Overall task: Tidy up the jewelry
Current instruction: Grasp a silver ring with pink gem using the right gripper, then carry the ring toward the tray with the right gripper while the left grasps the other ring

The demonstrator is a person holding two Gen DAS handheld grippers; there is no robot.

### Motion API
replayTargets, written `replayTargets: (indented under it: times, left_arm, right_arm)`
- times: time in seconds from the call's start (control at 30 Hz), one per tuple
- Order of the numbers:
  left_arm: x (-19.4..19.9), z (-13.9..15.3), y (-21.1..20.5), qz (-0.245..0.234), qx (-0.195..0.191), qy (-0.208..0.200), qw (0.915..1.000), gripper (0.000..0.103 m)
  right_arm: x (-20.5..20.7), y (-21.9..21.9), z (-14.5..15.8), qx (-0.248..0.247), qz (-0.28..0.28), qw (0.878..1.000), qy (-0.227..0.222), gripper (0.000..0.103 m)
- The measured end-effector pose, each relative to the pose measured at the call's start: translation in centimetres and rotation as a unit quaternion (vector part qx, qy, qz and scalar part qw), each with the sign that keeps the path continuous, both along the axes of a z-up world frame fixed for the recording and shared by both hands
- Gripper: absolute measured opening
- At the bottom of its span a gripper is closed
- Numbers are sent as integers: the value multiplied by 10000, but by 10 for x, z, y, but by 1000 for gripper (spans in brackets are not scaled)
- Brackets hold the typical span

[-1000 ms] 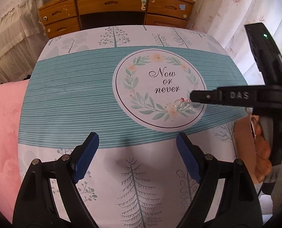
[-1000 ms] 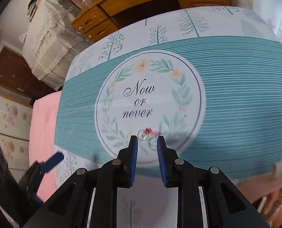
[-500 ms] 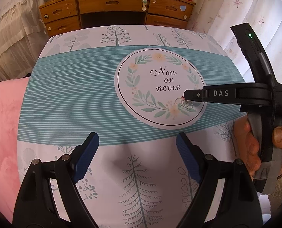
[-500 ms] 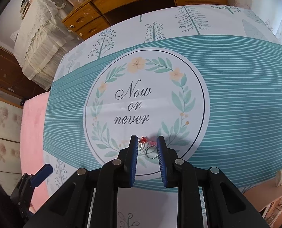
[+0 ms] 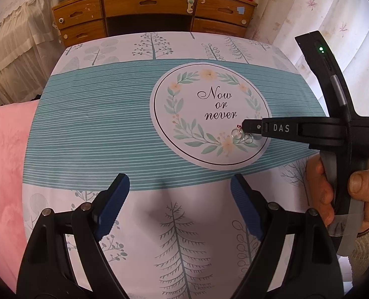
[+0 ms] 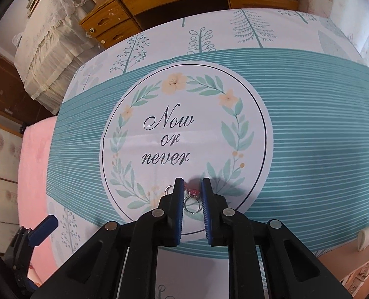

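Two rings [image 5: 235, 133] lie on the tablecloth's [image 5: 97, 129] wreath, a desk [image 5: 147, 2] beyond it. Only the right wrist view shows the right gripper [image 6: 192, 186] pinching the pink-stoned ring [image 6: 193, 193]. The left gripper [image 5: 179, 189] is spread.

A home bedroom: a wooden dresser [image 5: 152, 10] with drawers and toiletries on top stands past the far edge of a table under a printed tablecloth [image 5: 97, 124], with lace-draped furniture [image 6: 50, 37], floral curtains [image 5: 334, 25] and a pink blanket [image 5: 2, 162] at the left edge.

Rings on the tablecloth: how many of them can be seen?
2. The ring with a pink stone lies between the fingers of the closing right gripper. The second ring lies beside it, just outside the fingers. The fingers may hide others.
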State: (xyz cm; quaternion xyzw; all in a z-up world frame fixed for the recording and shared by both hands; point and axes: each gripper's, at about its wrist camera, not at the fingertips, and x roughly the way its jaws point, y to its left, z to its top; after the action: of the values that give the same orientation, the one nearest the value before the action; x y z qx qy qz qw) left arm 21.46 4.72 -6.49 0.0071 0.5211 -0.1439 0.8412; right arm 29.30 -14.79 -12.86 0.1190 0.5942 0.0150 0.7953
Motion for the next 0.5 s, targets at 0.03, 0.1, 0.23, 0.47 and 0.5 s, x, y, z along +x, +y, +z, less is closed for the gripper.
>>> replayTargets:
  times: [0.03, 0.1, 0.23, 0.47, 0.5]
  left_arm:
    - [0, 0, 0, 0, 3, 4, 10000, 82]
    - [0, 1, 0, -5, 7, -4, 10000, 82]
    - [0, 2, -3, -35, 29, -9, 10000, 82]
    - [11, 1, -30, -389, 158, -71, 9991, 82]
    - [14, 1, -35, -437, 147, -55, 9989, 82]
  right_arm:
    - [0, 2, 0, -42, 39, 10000, 0, 9]
    - [-2, 3, 1, -131, 87, 9999, -4, 9]
    - [-9, -7, 3, -74, -2, 10000, -19, 9]
    - [-40, -45, 24, 313, -208, 9991, -217, 9]
    - [-44, -49, 27, 357, -226, 9988, -245, 9]
